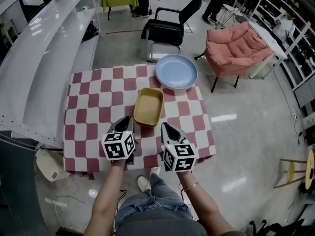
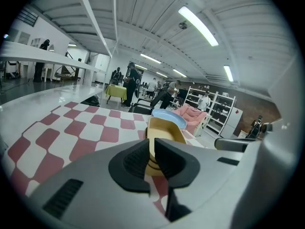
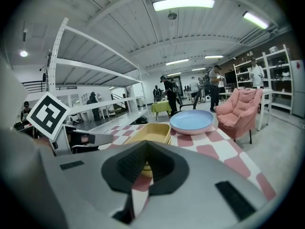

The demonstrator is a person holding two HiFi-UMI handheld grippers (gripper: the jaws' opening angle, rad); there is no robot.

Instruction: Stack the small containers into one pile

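A yellow rectangular container (image 1: 148, 106), which looks like a nested pile, rests on the red-and-white checked table (image 1: 88, 107) near its middle. It also shows ahead of the jaws in the left gripper view (image 2: 164, 130) and the right gripper view (image 3: 150, 133). My left gripper (image 1: 127, 121) hovers just short of the container's near left corner. Its jaws (image 2: 151, 144) stand a narrow slit apart with nothing between them. My right gripper (image 1: 165, 127) is level with it, off the near right corner. Its jaws (image 3: 147, 144) are shut and empty.
A pale blue plate (image 1: 176, 72) lies at the table's far right corner, beyond the container. A black chair (image 1: 167, 28) and a pink armchair (image 1: 236, 48) stand behind the table. White shelving (image 1: 44, 58) runs along the left side. I stand at the near table edge.
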